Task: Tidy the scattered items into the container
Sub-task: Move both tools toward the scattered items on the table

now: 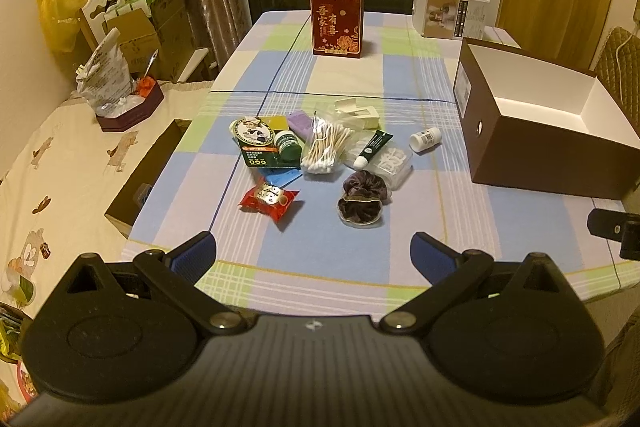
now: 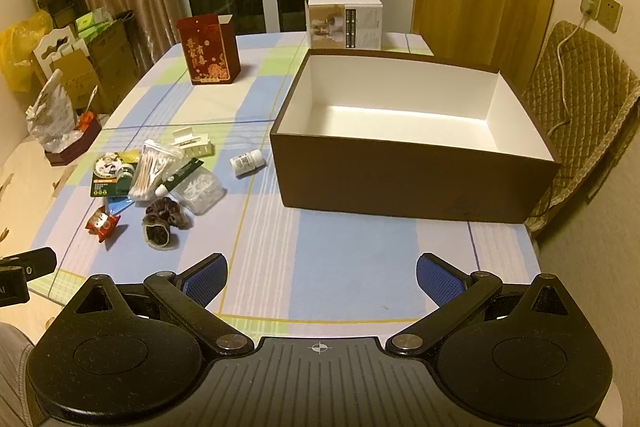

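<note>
While nothing is held, left wrist view: left gripper fingers wide and empty above the near edge of the worktop; cotton swab bag overlaps its neighbours mid-worktop, so one pinch may drag several.
Right wrist view: right gripper fingers wide, empty; brown box empty at the right edge; white pill bottle beside it lies sideways, may roll.

Both wrist views face forward over table, sharing, seemingly, its clutter
</note>
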A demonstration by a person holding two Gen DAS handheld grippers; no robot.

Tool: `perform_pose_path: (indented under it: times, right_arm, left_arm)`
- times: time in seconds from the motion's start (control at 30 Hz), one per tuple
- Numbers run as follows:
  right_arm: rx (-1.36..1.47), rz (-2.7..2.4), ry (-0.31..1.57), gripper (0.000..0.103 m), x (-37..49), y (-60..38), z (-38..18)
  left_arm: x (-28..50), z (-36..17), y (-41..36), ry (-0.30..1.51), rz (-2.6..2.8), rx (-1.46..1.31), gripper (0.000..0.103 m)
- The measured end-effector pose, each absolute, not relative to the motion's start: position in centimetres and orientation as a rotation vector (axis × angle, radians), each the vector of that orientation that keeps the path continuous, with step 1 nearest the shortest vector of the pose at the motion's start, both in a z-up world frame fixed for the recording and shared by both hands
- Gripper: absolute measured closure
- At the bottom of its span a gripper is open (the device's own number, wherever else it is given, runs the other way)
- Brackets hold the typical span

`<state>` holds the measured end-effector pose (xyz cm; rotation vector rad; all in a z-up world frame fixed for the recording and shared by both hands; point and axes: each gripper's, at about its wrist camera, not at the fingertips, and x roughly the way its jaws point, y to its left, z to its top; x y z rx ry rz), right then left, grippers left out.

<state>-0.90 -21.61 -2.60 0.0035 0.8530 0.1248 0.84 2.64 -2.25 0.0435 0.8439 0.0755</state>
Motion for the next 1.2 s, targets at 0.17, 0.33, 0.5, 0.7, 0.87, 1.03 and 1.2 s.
perform_pose_path:
  times: [0.17, 0.33, 0.5, 0.7, 0.87, 1.03, 1.2]
  right_arm:
    - [0.002, 0.132, 0.862, 0.0, -0.6, -21.3, -2.9]
    - [-0.008, 0.141, 0.868, 0.0, -0.3, -20.8, -3.2]
    - [-0.013, 0.147, 0.869, 0.0, 0.0, -20.4, -3.3]
    - [-0.016, 0.158, 0.867, 0.0, 0.4, -19.8, -3.6]
    - [-0.007, 0.191, 0.839, 0.0, 0.8, -19.2, -3.9]
    - [0.017, 0.23, 0.819, 0.0, 1.4, -18.6, -4.5]
    - [0.037, 0.274, 0.848, 0.0, 2.5, -18.0, -5.7]
  left_arm:
    - [1.0, -2.5, 2.9, 0.85, 0.08, 0.042, 0.001]
    - [1.1, -2.6, 3.1, 0.853, 0.082, 0.042, 0.001]
    - [1.3, -2.8, 3.3, 0.851, 0.087, 0.045, 0.001]
    - [1.8, -3.2, 3.9, 0.857, 0.089, 0.04, 0.001]
    - [2.3, -3.7, 4.6, 0.864, 0.095, 0.042, 0.001]
    - [2.8, -4.7, 5.7, 0.877, 0.083, 0.03, 0.001]
    - [3.5, -5.6, 6.2, 0.87, 0.073, 0.054, 0.001]
